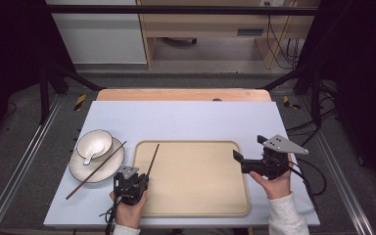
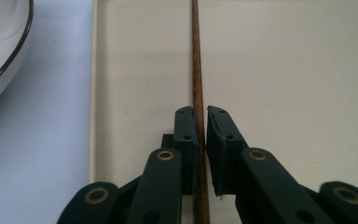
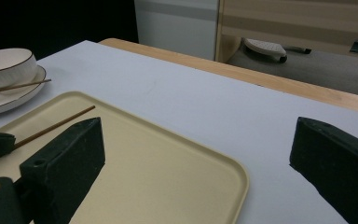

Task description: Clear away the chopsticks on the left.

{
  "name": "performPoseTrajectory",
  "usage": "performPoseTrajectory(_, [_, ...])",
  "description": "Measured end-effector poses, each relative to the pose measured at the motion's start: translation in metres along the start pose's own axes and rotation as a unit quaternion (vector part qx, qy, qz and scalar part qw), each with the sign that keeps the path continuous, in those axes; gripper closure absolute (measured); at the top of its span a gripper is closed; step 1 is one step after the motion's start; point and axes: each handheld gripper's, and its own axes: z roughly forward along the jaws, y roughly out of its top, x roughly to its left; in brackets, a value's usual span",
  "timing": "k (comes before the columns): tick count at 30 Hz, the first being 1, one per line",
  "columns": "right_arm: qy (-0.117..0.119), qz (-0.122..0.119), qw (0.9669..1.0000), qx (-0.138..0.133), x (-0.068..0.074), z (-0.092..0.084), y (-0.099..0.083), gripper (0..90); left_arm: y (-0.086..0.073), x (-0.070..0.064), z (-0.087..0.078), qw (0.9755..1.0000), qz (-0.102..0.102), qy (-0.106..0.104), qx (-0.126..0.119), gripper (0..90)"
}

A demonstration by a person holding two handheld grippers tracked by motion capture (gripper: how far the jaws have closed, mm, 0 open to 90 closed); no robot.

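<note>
Chopstick (image 1: 152, 159) lies on the tray (image 1: 196, 196), lower left of centre in the high view, long axis slanting from lower left up to the right. L gripper (image 2: 200, 116) jaws nearly together, pinching its near end. R gripper (image 1: 247, 154) hovers at tray's right edge, jaws spread wide, nothing betw. them.
</note>
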Motion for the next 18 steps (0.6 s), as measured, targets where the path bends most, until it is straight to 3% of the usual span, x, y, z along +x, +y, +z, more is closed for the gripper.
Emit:
performPoseTrajectory(4, [-0.001,0.003,1.0,-0.002,0.0,-0.001,0.0,3.6,0.003,0.001,-0.005,0.9999,0.008,-0.005,-0.008,76.0])
performPoseTrajectory(6, [-0.001,0.004,1.0,-0.004,-0.001,-0.002,0.001,3.6,0.007,0.001,-0.009,0.9996,0.013,-0.014,-0.019,72.5])
performPoseTrajectory(7, [-0.001,0.004,1.0,-0.005,-0.001,-0.003,0.001,3.6,0.013,0.003,-0.015,0.9988,0.023,-0.031,-0.028,70.5])
performPoseTrajectory(8, [-0.001,0.004,1.0,-0.005,-0.001,-0.003,0.001,3.6,0.013,0.003,-0.015,0.9988,0.023,-0.031,-0.028,68.9])
performPoseTrajectory(9, [-0.001,0.003,1.0,-0.006,-0.002,-0.003,0.001,3.6,0.019,0.003,-0.02,0.9975,0.032,-0.045,-0.044,66.9])
performPoseTrajectory(11, [-0.002,0.004,1.0,-0.006,-0.002,-0.004,0.001,3.6,0.023,0.003,-0.023,0.9969,0.042,-0.045,-0.049,65.0])
performPoseTrajectory(12, [-0.003,0.006,1.0,-0.007,-0.002,-0.004,0.002,3.6,0.03,0.003,-0.028,0.9951,0.062,-0.05,-0.058,60.1])
performPoseTrajectory(13, [-0.003,0.006,1.0,-0.007,-0.002,-0.004,0.002,3.6,0.03,0.003,-0.028,0.9951,0.062,-0.05,-0.058,57.8])
performPoseTrajectory(15, [-0.003,0.005,0.9999,-0.01,-0.003,-0.005,0.002,3.6,0.039,0.005,-0.036,0.9923,0.086,-0.058,-0.067,53.7])
performPoseTrajectory(18, [-0.003,0.006,0.9999,-0.01,-0.003,-0.006,0.002,3.6,0.045,0.008,-0.04,0.9906,0.097,-0.068,-0.07,49.0])
